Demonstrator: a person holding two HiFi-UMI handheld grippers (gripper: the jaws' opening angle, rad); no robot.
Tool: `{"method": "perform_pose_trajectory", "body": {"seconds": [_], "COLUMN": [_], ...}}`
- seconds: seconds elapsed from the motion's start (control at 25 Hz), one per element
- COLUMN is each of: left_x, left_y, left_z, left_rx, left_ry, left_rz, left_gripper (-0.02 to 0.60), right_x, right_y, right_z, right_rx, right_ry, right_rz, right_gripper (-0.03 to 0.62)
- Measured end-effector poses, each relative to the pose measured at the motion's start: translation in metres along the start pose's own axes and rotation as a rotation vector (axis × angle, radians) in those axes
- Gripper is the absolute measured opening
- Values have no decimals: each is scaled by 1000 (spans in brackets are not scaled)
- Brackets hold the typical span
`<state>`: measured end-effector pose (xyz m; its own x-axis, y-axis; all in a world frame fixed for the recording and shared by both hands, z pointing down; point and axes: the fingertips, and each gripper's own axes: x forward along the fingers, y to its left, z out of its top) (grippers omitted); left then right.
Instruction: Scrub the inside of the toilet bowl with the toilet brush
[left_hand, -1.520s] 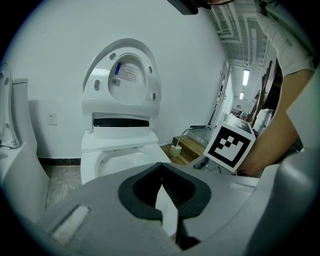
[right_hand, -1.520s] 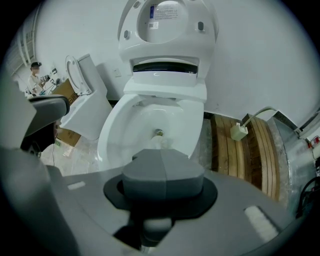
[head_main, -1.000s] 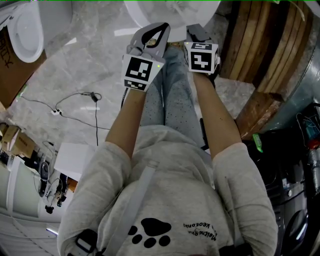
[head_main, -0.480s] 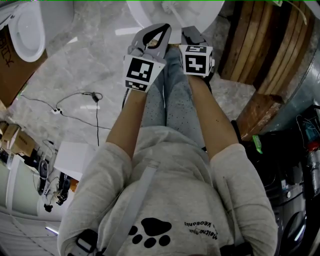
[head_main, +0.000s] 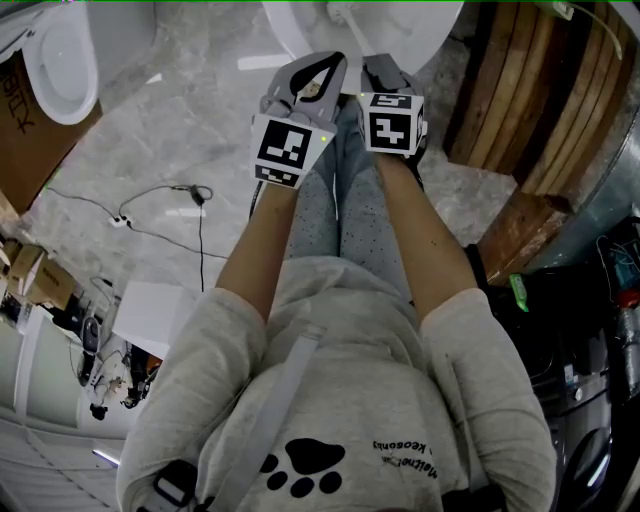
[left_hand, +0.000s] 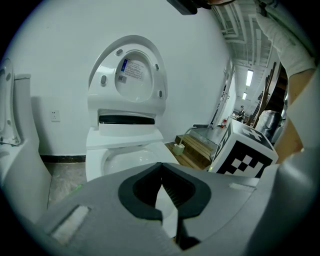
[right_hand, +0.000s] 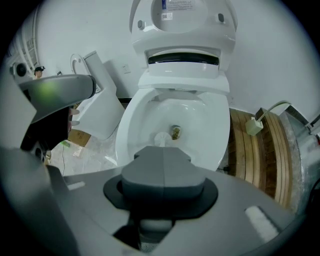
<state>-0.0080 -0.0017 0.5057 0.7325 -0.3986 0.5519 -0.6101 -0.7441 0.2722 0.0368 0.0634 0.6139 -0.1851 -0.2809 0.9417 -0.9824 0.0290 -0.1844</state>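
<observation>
— You're standing on a grey marbled floor (head_main: 190, 110) facing a white wall (left_hand: 60, 60), with wooden planks (head_main: 520, 90) stacked off to your right.

— Fine. What have I got in the tongs?

— Your right gripper (right_hand: 164, 152) is clamped, with its jaws meeting along a seam. I judge that it holds the toilet brush (right_hand: 162, 138), since the white head shows just past the tips. The head is low in the toilet bowl (right_hand: 200, 112), just beside the drain (right_hand: 175, 132). Your left gripper (left_hand: 161, 165) has its tips together with nothing between them. It hangs just beside the right one at the bowl's near edge. The lid (right_hand: 182, 20) stands raised behind the bowl.

— What could go wrong from here?

— Mostly the grip. The handle is hidden under the jaws, so I can't tell how squarely you hold it. If you press hard against the porcelain, it may twist or slide out, and the brush would drop into the bowl. Your two marker cubes (head_main: 392, 122) also sit close beside each other, so a wide scrubbing stroke could knock one against the other.

— Has anything changed in the last second?

— Your right gripper has swung inward, so the gap between the cubes is narrower than it was a second ago. The left one has barely shifted.
</observation>
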Motion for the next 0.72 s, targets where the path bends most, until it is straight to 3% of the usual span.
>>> {"method": "perform_pose_trajectory", "body": {"seconds": [0.72], "left_x": [19], "left_y": [31], "left_z": [5], "left_rx": [-26], "left_ry": [20], "left_rz": [9], "left_gripper": [-11], "right_x": [24], "right_y": [-7], "right_z": [37], "right_rx": [7], "right_ry": [7], "right_rz": [3], "right_gripper": [155]}}
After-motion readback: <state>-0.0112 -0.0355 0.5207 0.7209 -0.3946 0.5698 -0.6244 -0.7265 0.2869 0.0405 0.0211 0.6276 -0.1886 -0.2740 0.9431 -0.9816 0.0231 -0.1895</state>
